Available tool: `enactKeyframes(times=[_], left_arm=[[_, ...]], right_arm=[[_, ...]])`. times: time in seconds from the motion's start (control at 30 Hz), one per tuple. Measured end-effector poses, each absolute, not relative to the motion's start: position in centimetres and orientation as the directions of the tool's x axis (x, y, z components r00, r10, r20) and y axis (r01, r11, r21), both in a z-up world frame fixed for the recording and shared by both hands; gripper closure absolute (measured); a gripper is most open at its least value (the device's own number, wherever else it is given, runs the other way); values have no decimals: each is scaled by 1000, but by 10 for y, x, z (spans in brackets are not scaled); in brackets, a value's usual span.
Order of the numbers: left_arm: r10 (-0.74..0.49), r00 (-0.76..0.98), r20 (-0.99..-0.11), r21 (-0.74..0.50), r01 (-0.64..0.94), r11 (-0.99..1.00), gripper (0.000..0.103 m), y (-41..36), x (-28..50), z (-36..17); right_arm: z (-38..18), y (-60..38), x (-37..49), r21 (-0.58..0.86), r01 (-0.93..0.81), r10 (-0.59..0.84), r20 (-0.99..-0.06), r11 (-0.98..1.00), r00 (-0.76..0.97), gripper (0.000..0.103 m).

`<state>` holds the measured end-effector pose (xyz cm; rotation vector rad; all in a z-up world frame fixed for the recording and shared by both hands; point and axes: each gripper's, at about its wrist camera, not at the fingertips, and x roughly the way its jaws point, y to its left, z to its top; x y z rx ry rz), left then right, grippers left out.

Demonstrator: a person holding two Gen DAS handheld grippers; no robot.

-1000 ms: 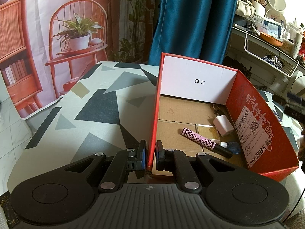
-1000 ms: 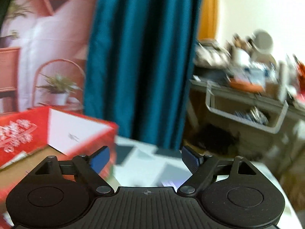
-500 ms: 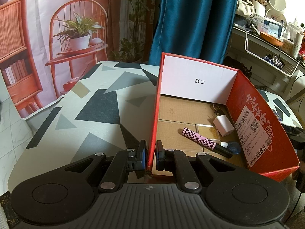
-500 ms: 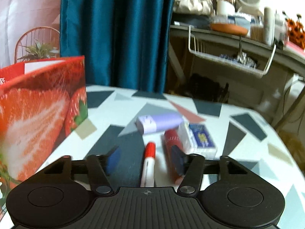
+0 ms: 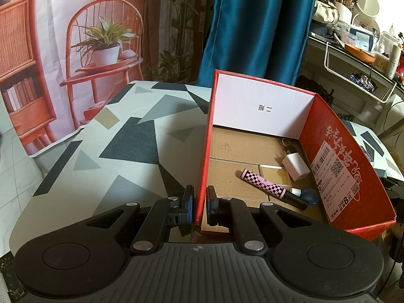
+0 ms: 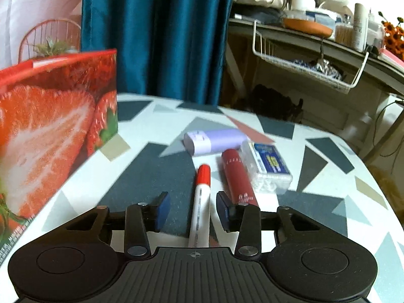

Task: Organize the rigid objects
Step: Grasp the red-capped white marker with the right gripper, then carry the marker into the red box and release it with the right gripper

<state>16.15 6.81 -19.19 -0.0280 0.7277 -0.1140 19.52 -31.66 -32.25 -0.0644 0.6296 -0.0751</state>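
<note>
My left gripper (image 5: 199,205) is shut on the left wall of the red cardboard box (image 5: 205,151). Inside the box lie a pink checkered pen (image 5: 267,186), a white charger block (image 5: 295,164), a flat clear case (image 5: 275,174) and a blue pick (image 5: 309,194). In the right wrist view my right gripper (image 6: 193,208) is open low over the table, with a white marker with a red cap (image 6: 200,202) lying between its fingers. A dark red tube (image 6: 238,176), a lilac cylinder (image 6: 214,141) and a clear box with a blue label (image 6: 269,166) lie just beyond.
The box's strawberry-printed outer wall (image 6: 50,136) stands close on the left of my right gripper. The table (image 5: 113,151) has a geometric grey cloth. A teal curtain (image 6: 156,35) hangs behind, and a cluttered shelf with a wire basket (image 6: 308,68) stands to the right.
My right gripper has come down from pointing at the curtain to the table and moved forward, so the marker now lies between its fingers. My left gripper has stayed on the box wall.
</note>
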Motion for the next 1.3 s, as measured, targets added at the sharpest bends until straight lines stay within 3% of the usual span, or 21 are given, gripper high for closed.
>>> enactKeyframes(times=[0.03,0.2,0.27,0.37,0.6,1.3], left_arm=[[-113,741,-662,-65,94,993,92,68,161,-192],[-113,741,-662,-64,94,994,92,68,162,-192],[-112,741,-662,-64,94,994,92,69,162,-192],[-113,741,-662,-65,93,994,92,69,162,-192],[-112,741,-662,-64,94,994,92,69,162,-192],[-111,740,-663,-61,95,994,92,69,162,-192]], right_arm=[[-324,-316,197,-91,51,-96,-597,994,797,77],[-325,-311,198,-116,41,-103,-602,992,792,80],[-325,-314,197,-84,10,-59,-606,996,793,89],[-324,-315,195,-54,-42,1,-606,998,796,89],[-324,-296,192,-144,-110,3,-595,983,804,89],[-322,-305,191,-63,-129,64,-606,990,793,89]])
